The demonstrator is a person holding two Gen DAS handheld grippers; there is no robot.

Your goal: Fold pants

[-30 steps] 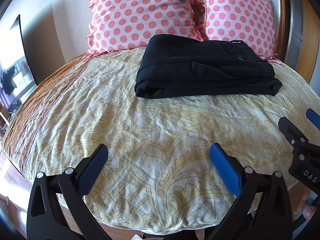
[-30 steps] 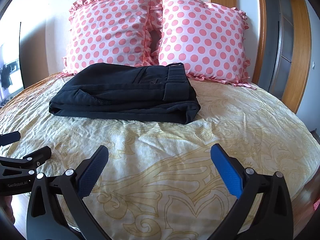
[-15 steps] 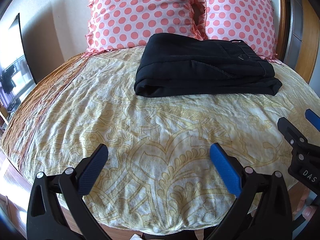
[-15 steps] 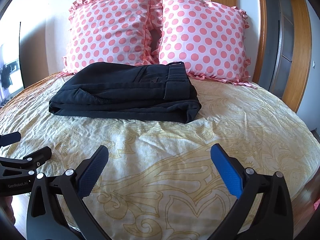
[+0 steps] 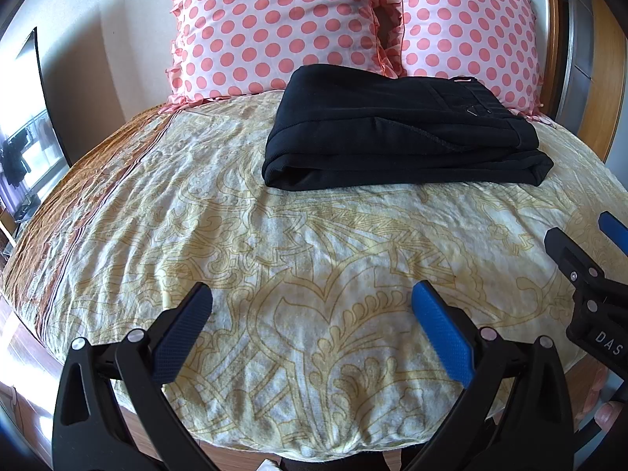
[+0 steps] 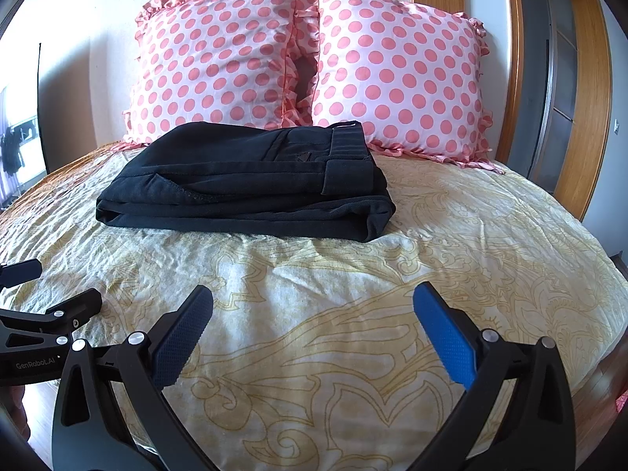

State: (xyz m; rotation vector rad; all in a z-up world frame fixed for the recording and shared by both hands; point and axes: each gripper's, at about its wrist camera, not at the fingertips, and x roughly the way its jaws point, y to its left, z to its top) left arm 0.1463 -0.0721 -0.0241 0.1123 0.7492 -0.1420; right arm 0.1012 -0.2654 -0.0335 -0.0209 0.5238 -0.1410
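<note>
Black pants (image 5: pixel 396 133) lie folded in a flat rectangular stack on the yellow patterned bedspread (image 5: pixel 298 259), just in front of the pillows; they also show in the right wrist view (image 6: pixel 251 184). My left gripper (image 5: pixel 312 329) is open and empty, held over the near part of the bed, well short of the pants. My right gripper (image 6: pixel 314 329) is open and empty too, to the right of the left one and likewise apart from the pants. Each gripper shows at the edge of the other's view.
Two pink polka-dot pillows (image 6: pixel 306 66) lean against the wall behind the pants. A wooden door frame (image 6: pixel 588 90) stands at the right. The bed's near edge (image 5: pixel 274 443) drops to a wooden floor. A window (image 5: pixel 23 149) is at the far left.
Both views have shifted only slightly; the pants sit a touch lower and closer in the frames. Both grippers stay open and empty.
</note>
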